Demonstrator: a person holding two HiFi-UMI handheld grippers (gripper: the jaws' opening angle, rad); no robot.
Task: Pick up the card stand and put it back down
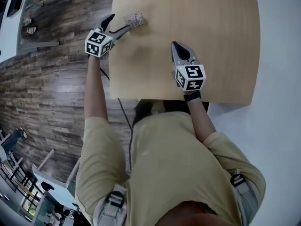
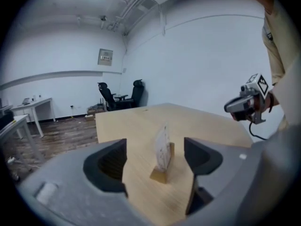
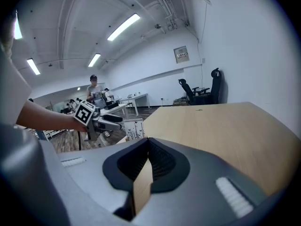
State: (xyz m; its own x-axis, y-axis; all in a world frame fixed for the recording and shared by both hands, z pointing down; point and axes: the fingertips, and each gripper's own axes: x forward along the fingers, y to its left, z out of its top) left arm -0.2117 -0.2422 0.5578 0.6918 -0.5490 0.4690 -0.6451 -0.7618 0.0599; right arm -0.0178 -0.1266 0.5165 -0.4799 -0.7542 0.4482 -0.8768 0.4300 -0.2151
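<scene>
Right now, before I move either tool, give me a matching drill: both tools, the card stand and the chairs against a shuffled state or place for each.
1. left tool
2. right tool
3. card stand
4. chairs

A. shut, nothing in it
B. upright on the table
C. black, far off
D. jaws wide apart

Pairs: 1-D, 2-A, 3-B, 4-C
</scene>
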